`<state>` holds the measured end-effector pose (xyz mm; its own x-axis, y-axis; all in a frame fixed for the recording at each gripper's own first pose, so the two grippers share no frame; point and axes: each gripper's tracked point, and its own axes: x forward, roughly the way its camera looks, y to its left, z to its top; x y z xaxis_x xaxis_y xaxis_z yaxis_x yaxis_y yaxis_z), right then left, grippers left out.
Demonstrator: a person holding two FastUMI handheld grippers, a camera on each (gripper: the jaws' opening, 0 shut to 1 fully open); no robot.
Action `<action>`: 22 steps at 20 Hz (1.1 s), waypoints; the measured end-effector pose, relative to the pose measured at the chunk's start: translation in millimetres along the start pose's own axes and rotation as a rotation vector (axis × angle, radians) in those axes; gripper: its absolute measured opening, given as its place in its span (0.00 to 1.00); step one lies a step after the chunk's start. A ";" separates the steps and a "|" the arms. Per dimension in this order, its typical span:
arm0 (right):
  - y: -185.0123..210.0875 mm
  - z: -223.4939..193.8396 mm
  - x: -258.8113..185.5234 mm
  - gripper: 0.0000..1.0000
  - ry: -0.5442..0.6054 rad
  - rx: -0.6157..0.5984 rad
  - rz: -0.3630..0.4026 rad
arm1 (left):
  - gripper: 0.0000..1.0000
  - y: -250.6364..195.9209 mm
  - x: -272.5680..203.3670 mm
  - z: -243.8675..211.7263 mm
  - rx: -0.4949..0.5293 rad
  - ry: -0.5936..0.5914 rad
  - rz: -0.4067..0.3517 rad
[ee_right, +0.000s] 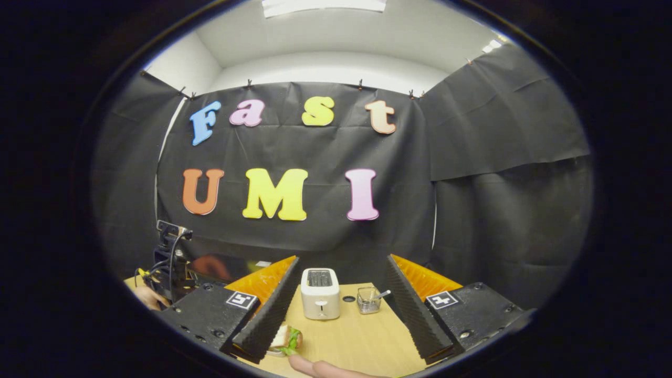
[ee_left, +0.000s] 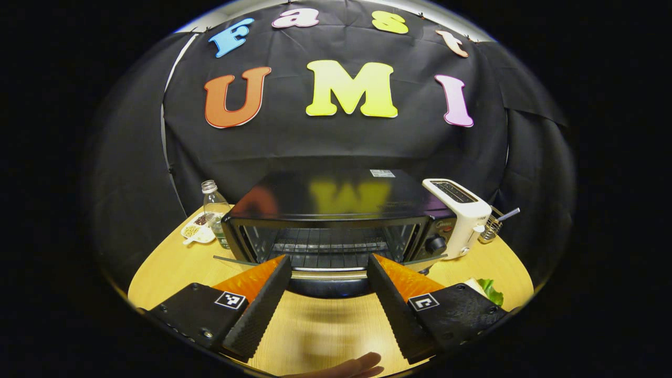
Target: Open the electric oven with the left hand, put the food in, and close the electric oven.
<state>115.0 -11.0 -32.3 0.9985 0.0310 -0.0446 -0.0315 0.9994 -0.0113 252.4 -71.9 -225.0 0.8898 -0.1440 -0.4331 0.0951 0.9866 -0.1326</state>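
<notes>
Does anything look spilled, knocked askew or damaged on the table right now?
Nothing stands out. The oven sits square with its door folded down, the toaster and bottle stand upright, and the sandwich lies intact on the table.

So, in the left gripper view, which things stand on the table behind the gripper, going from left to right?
Small white dish of seeds → clear bottle → black electric oven with its door open → white toaster → small wire holder with a utensil in it.
</notes>
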 end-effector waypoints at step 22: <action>5.0 -10.2 -10.9 1.00 -0.015 -0.020 -0.011 | 0.95 -4.2 -28.2 -158.0 -0.037 0.089 -0.001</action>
<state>103.4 -6.5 -42.1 0.9994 0.0205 -0.0291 -0.0214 0.9993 -0.0312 156.4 -84.2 -353.0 0.8461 -0.1530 -0.5106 0.0782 0.9832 -0.1651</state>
